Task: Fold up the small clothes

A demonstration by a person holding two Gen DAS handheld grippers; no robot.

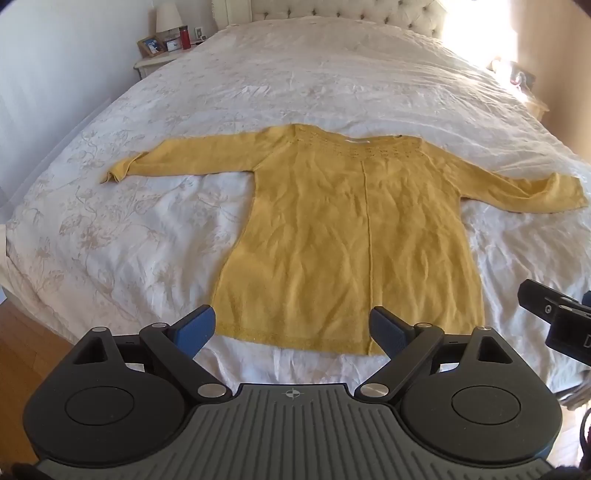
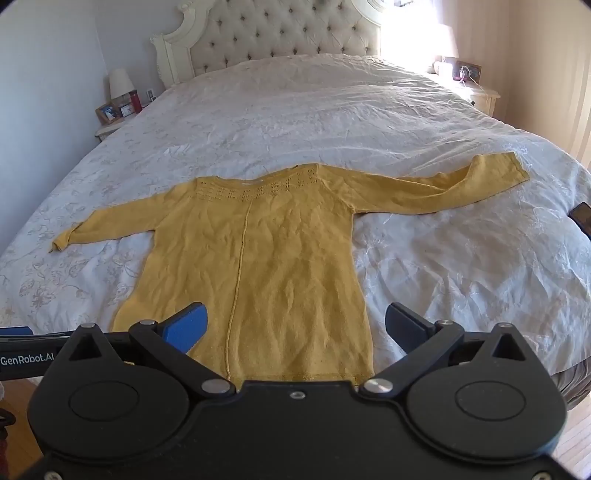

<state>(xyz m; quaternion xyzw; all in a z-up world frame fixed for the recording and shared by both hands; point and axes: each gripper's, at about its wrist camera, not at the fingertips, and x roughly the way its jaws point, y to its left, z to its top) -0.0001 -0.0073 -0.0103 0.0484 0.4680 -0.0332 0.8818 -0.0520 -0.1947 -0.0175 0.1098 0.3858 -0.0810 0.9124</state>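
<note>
A mustard-yellow knit sweater (image 2: 255,258) lies flat, sleeves outspread, on a white floral-embroidered bedspread (image 2: 332,110). Below it at 6 o'clock, the left gripper (image 1: 291,330) and right gripper (image 2: 295,325) hover with jaws spread, holding nothing. "GenRobot.AI" is printed at 9 o'clock; a tufted headboard (image 2: 280,33) stands at 12.

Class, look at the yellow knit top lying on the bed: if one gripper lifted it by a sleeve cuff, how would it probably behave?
The yellow knit top looks thin and creased, so it would probably droop limply. Its long sleeves would likely trail over the bedspread. The open-knit yoke might snag on the fingers.
</note>
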